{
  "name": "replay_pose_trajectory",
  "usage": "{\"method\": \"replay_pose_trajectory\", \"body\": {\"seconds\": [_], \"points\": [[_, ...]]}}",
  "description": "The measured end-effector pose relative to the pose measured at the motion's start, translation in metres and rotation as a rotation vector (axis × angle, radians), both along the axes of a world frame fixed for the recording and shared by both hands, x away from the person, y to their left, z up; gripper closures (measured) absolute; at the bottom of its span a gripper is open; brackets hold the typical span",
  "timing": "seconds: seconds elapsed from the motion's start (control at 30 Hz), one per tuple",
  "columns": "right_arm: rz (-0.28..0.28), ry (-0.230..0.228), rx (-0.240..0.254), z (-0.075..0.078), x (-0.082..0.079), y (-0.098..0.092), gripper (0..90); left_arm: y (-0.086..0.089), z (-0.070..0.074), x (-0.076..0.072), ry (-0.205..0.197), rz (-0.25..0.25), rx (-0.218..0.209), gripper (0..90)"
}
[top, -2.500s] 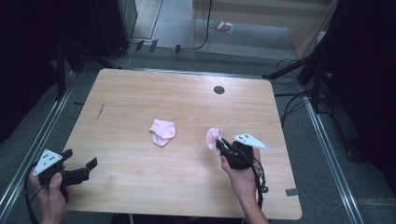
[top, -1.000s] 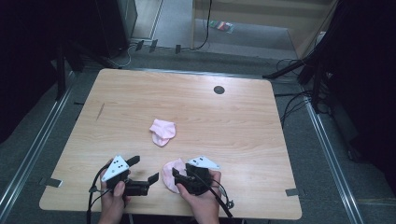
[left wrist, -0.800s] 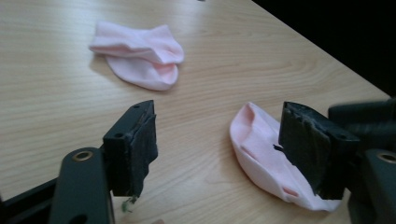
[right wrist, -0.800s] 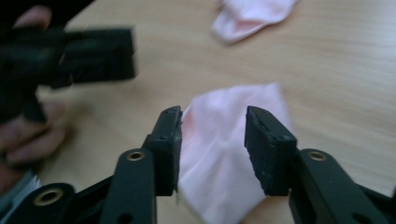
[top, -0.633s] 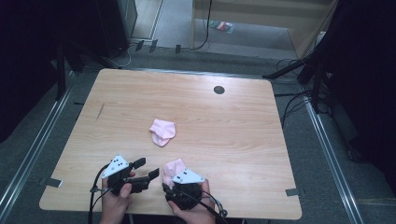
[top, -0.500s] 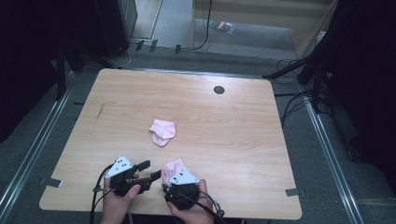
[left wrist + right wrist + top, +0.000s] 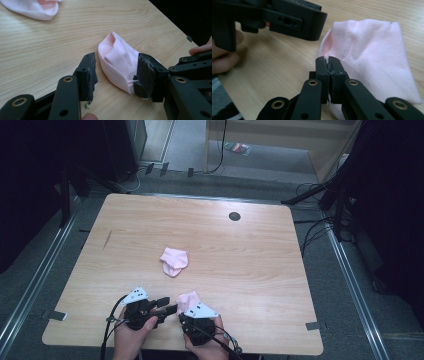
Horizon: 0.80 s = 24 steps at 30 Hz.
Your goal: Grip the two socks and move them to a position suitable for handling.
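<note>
Pink knit cotton sock (image 7: 117, 63) lying between half-open left gripper (image 7: 116, 75) pads, closing, not yet pressing; edge pinched in shut right gripper (image 7: 328, 72). Risking thin pinch slipping, sock bunching.

table (image 7: 250, 250): light wood | on it: pink sock (image 7: 174, 260) (mid), second sock (image 7: 187, 298) (near edge)

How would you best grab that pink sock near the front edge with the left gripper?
Take the near sock at its ribbed opening, coming in low from its left side. That cuff stands up off the table, while the right gripper already pinches the other edge.
</note>
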State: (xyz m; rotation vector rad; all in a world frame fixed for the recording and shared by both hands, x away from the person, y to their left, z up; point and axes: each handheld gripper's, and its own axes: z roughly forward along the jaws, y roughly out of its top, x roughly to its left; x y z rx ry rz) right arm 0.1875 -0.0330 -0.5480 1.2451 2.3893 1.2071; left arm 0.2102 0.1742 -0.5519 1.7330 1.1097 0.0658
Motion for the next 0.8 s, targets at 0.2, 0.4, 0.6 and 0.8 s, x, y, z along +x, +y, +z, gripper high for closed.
{"method": "replay_pose_trajectory", "body": {"seconds": [0.2,0.4,0.6,0.8], "points": [[-0.012,0.012,0.071,0.014,0.002,-0.010,88.9,0.006,0.002,0.000,-0.015,0.021,-0.030,54.3],[-0.029,0.005,0.109,0.024,0.003,-0.018,88.9,-0.001,0.000,0.002,0.001,0.026,-0.003,49.7],[-0.052,0.001,0.162,0.036,0.005,-0.030,88.7,-0.008,-0.003,0.004,0.017,0.015,0.052,53.8],[-0.101,0.017,0.221,0.047,0.012,-0.054,88.8,-0.010,-0.005,0.008,0.053,-0.019,0.100,73.9]]}}
